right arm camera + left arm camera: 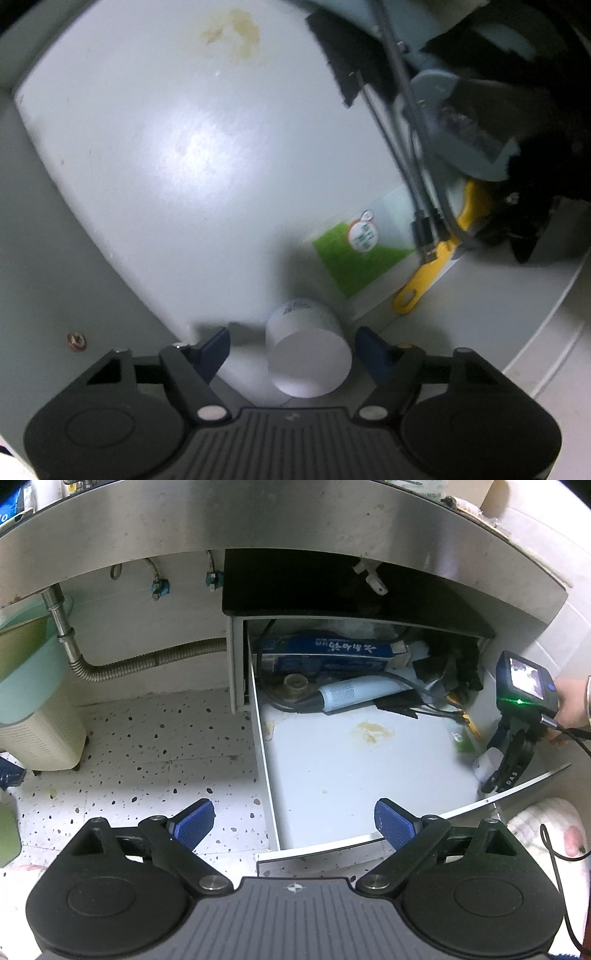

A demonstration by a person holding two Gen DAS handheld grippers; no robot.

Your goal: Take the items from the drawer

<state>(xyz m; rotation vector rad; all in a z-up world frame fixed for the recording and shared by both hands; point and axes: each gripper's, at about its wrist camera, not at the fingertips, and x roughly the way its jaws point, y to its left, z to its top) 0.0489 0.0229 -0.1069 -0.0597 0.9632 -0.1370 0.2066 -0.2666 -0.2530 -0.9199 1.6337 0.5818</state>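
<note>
The drawer [332,775] stands pulled open under a steel counter. At its back lie a blue box [325,653], a pale blue tube [354,694] and dark clutter. My right gripper [291,343] is open down in the drawer's near right corner, its blue pads either side of a small white cylinder [306,354], apart from it. That gripper [491,771] and the cylinder [485,764] also show in the left wrist view. My left gripper [295,819] is open and empty, held above the drawer's front left edge.
A green-and-white packet [354,254] and a yellow-handled tool [439,266] lie beside the cylinder, under grey cables [402,122]. Left of the drawer are speckled floor [155,746], a corrugated metal hose [147,661] and a pale bin [37,701].
</note>
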